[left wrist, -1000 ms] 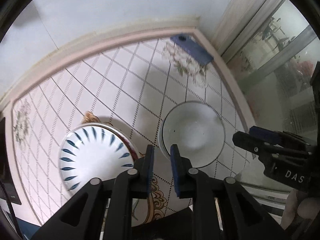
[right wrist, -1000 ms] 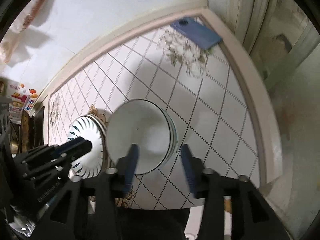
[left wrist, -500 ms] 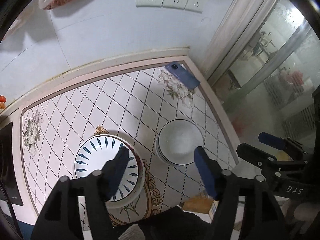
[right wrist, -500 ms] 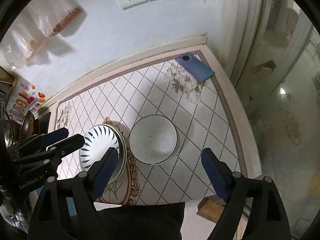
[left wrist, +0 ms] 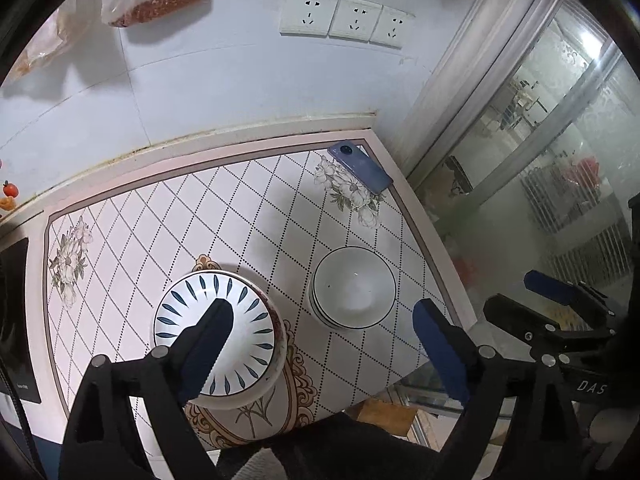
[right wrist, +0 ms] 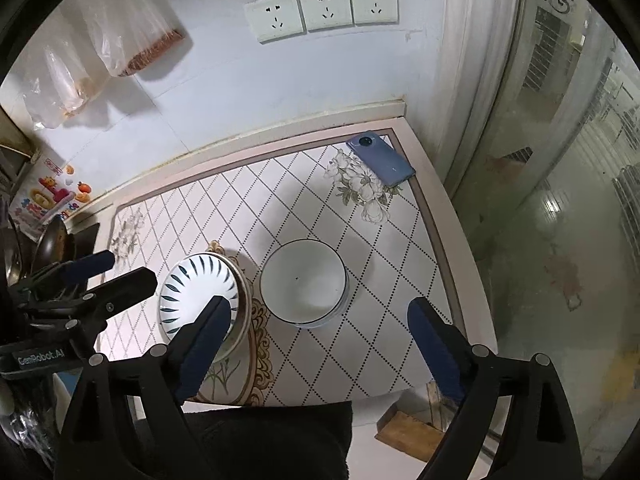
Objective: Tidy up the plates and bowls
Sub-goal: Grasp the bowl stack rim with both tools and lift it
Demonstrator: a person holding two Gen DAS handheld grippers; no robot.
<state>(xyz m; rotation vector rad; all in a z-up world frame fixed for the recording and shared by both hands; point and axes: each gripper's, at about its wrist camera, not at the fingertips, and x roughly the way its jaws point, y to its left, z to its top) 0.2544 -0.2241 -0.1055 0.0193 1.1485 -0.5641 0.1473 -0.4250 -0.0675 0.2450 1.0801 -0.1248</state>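
A stack of plates topped by a white plate with blue rays (left wrist: 244,312) (right wrist: 192,292) sits on the tiled table at the left. A stack of plain white bowls (left wrist: 354,287) (right wrist: 303,282) stands right of it. My left gripper (left wrist: 320,348) is open and empty, high above both stacks. My right gripper (right wrist: 316,344) is open and empty, also raised well above the table. The right gripper shows at the right of the left wrist view (left wrist: 560,312); the left gripper shows at the left of the right wrist view (right wrist: 92,280).
A blue phone (left wrist: 359,167) (right wrist: 380,158) lies at the table's far right corner. Wall sockets (right wrist: 322,10) and hanging plastic bags (right wrist: 128,24) are on the wall behind. A glass door (right wrist: 560,160) is to the right. A pan (right wrist: 50,246) sits at far left.
Both grippers opened wide and rose away from the table. The left gripper went from shut to open; the view pulled back from the bowls.
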